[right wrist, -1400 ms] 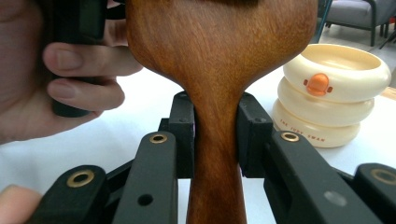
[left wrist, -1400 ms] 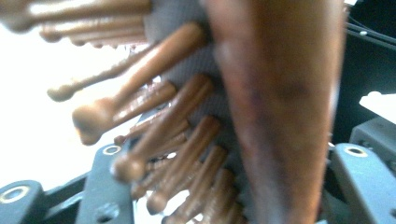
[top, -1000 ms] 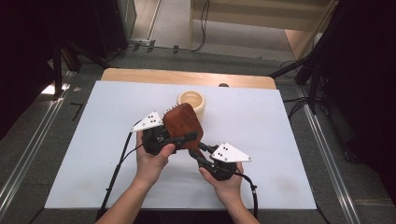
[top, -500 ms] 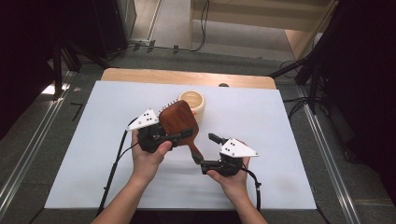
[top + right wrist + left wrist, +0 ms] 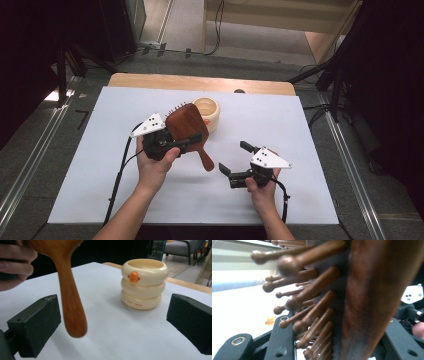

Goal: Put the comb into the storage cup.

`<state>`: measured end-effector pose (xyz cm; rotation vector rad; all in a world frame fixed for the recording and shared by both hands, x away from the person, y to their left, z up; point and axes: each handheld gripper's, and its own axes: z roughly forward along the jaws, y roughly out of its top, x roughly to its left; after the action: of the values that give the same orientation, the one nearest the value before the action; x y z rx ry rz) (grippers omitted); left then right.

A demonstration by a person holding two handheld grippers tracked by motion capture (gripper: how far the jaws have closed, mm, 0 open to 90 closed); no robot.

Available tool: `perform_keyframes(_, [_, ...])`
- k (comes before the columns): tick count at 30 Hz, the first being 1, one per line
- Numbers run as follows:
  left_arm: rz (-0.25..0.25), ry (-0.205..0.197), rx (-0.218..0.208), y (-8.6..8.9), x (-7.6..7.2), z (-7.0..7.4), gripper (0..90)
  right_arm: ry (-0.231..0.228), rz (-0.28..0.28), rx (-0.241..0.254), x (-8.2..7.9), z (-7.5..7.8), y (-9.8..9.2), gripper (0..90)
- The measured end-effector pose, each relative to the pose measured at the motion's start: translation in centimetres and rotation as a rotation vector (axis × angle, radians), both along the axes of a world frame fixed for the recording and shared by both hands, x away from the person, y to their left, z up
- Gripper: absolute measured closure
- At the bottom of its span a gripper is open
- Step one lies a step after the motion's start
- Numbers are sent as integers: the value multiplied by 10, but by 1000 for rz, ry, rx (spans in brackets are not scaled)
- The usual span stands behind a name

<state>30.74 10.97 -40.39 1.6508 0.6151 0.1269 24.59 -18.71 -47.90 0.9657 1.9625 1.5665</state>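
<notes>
Two grippers are at work: the left gripper (image 5: pixel 172 142) is clamped on the head of a wooden hairbrush (image 5: pixel 187 130), held above the white table sheet (image 5: pixel 100 190), while the right gripper (image 5: pixel 235 160) has just been opening its jaws, which now stand wide with nothing between them. The brush handle (image 5: pixel 71 307) slants down toward the right gripper and ends just short of its jaws. Behind the brush stands a cream cup (image 5: pixel 207 112), nearer the left hand.
</notes>
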Motion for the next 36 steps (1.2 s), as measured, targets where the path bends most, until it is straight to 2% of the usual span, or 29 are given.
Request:
perform_keyframes(5, [29,-11,9,3,0,1,553,-10,-28,-6,0,-3,-12,0])
perform_keyframes(8, [41,-5,-8,7,4,3,553,-14,-48,-24,-2,-6,-19,0])
perform_keyframes(15, [51,-22,-5,8,8,9,552,-6,-86,-17,-5,-11,-43,0])
perform_keyframes(28, [63,-21,-14,14,17,13,552,2,-166,-9,-17,-17,-89,0])
perform_keyframes(36, [82,-28,-20,18,27,22,552,6,-195,-19,-22,-21,-106,0])
